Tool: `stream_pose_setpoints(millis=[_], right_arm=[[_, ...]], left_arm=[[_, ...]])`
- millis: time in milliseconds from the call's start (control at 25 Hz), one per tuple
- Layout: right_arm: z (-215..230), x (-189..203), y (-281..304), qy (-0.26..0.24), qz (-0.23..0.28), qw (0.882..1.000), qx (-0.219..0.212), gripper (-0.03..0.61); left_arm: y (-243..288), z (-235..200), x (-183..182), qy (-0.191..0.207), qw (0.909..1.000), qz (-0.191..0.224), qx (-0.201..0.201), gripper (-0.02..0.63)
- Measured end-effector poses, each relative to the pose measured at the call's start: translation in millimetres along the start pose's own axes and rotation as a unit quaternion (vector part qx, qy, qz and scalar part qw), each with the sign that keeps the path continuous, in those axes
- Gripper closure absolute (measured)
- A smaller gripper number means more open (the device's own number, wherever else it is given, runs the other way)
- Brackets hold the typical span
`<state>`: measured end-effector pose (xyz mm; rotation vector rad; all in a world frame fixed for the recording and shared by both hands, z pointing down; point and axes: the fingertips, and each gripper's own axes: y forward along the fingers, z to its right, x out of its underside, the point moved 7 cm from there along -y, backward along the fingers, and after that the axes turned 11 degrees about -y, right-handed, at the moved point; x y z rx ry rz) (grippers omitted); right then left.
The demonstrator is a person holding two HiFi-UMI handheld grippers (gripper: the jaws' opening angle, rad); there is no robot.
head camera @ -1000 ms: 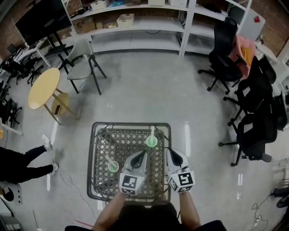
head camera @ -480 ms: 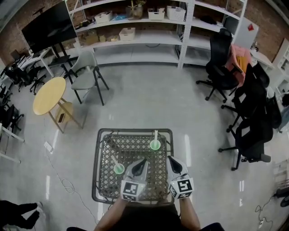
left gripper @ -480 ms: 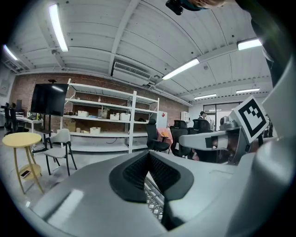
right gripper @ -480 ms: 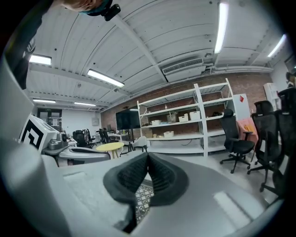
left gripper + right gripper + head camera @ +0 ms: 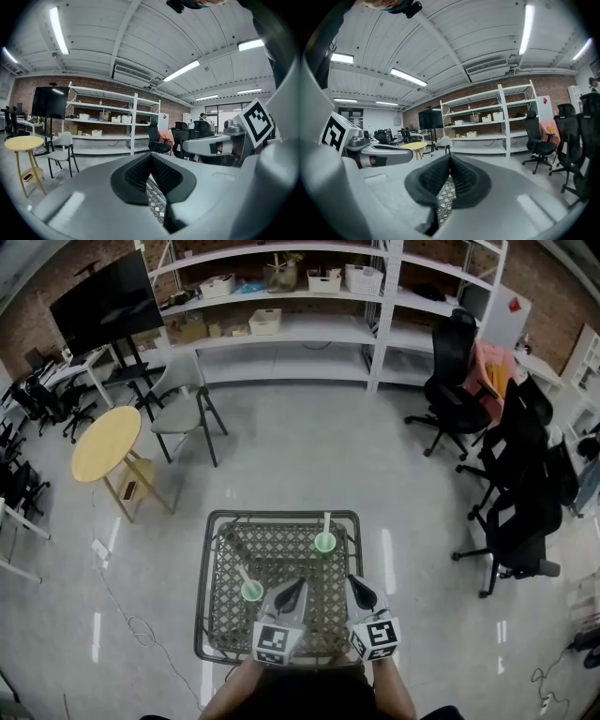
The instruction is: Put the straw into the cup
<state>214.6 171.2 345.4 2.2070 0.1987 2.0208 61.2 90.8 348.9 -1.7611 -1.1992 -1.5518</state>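
Straw stands in the far green cup, and a second straw leans in the near cup, both on the mesh table. My left tool and right tool are pressed together on nothing at the near edge. Looks finished to me; next I'd just keep clear. No readable writing, only square markers.

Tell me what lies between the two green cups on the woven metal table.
Nothing. In the head view, only bare lattice of the dark woven metal table stretches between the farther round green cup and the nearer round green cup.
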Motion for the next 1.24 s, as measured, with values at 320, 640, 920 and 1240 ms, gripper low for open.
stream_pose_setpoints(millis=[320, 640, 920, 1240], right_arm=[[-3, -2, -1, -0.005, 0.004, 1.000, 0.003, 0.575], [-3, -2, -1, -0.006, 0.001, 1.000, -0.002, 0.575], [-4, -3, 4, -0.003, -0.003, 1.000, -0.005, 0.575], [0, 3, 5, -0.003, -0.003, 1.000, -0.003, 0.575]], left_arm=[[-4, -1, 2, 0.002, 1.0000, 0.001, 0.000, 0.607], [-3, 0, 2, -0.002, 1.0000, 0.000, -0.001, 0.607], [0, -6, -1, -0.004, 1.0000, 0.000, -0.002, 0.607], [6, -5, 5, -0.004, 1.0000, 0.001, -0.003, 0.607]])
